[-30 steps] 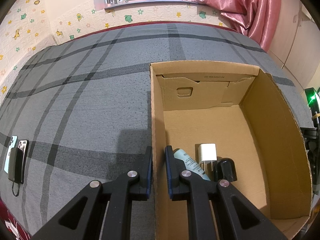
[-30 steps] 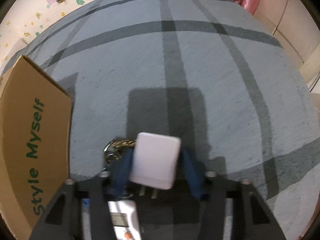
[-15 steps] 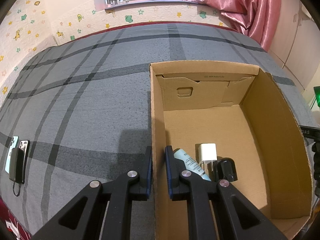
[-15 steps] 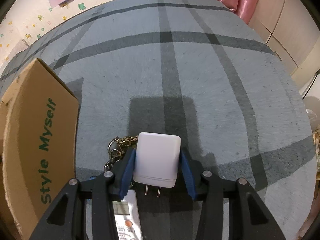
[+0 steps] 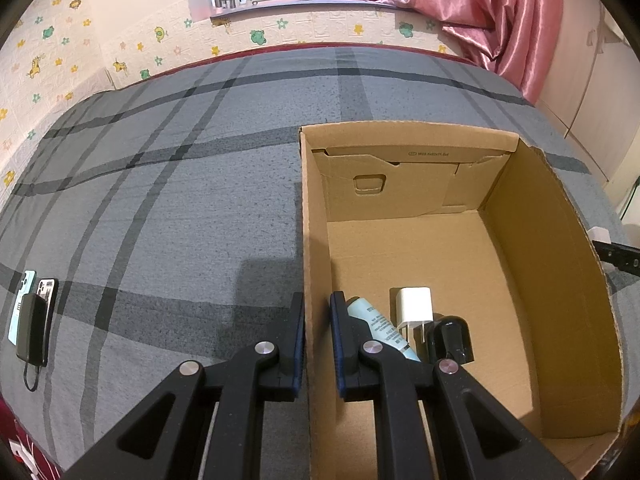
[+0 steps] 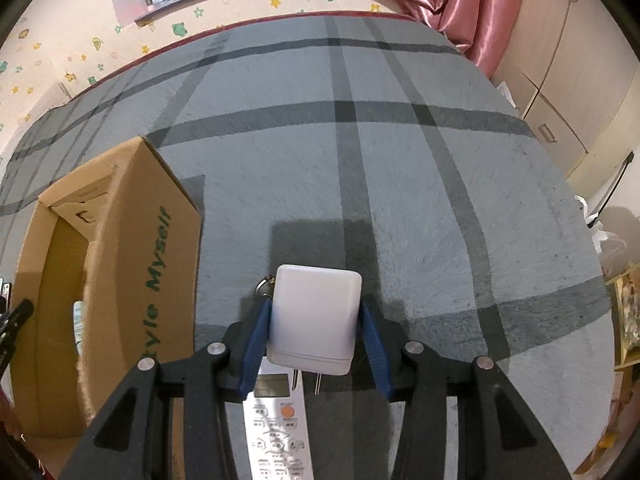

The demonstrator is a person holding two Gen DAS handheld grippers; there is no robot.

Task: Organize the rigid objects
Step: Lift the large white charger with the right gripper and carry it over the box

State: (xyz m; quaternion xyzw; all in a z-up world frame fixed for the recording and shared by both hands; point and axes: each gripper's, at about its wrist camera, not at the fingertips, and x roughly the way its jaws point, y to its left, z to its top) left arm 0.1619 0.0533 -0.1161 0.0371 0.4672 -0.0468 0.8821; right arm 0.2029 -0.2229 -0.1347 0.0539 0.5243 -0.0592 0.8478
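On a grey plaid bedspread [image 6: 420, 200], my right gripper [image 6: 314, 334] pinches a white plug-in charger [image 6: 314, 320] by its sides, prongs pointing back toward the camera, held above a white remote control [image 6: 280, 432] and a metal key ring [image 6: 265, 285] that lie on the fabric. The open cardboard box [image 6: 120, 240], printed with green lettering, stands just left of it. My left gripper [image 5: 317, 344] is clamped on the box's left wall [image 5: 314, 240], one finger outside, one inside. Inside the box, near that wall, lie a pale teal tube [image 5: 378, 330], a small white charger [image 5: 414, 306] and a black rounded object [image 5: 450, 338]. Two phones and a black power bank [image 5: 32, 328] rest far left.
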